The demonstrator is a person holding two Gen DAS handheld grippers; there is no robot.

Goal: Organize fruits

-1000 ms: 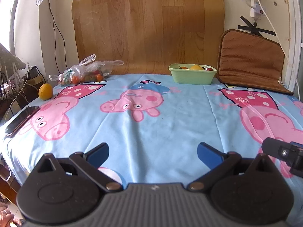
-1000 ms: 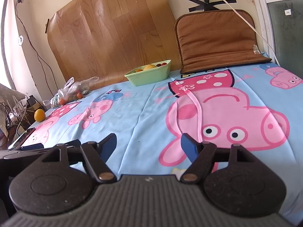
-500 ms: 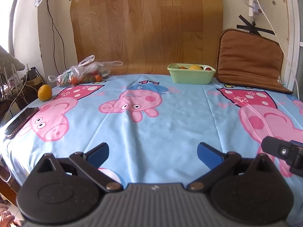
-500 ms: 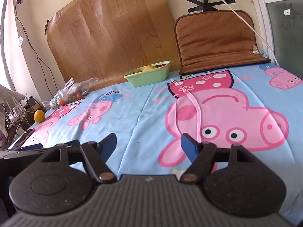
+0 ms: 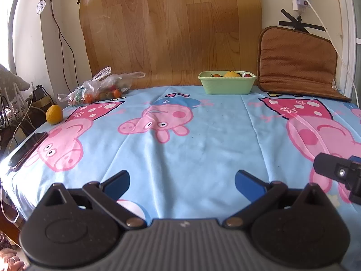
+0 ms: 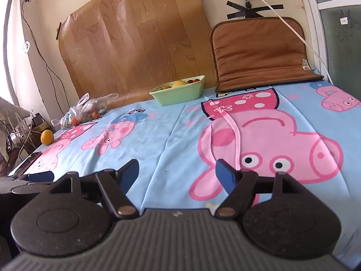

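Observation:
A green basket (image 5: 227, 86) holding several small fruits stands at the back of the table; it also shows in the right wrist view (image 6: 179, 93). A loose orange (image 5: 54, 114) lies at the far left edge, also seen in the right wrist view (image 6: 47, 137). A clear plastic bag of small fruits (image 5: 99, 90) lies at the back left, also in the right wrist view (image 6: 85, 111). My left gripper (image 5: 182, 181) is open and empty above the near table edge. My right gripper (image 6: 177, 172) is open and empty beside it.
A dark phone (image 5: 27, 148) lies at the left table edge. A brown cushion (image 5: 297, 61) leans on the wall at back right. A wood-pattern board (image 5: 171, 29) stands behind the table. Cables hang on the wall. The cloth (image 5: 203, 140) is blue with pink pigs.
Both grippers have stayed open and nearly still; the views have shifted only slightly.

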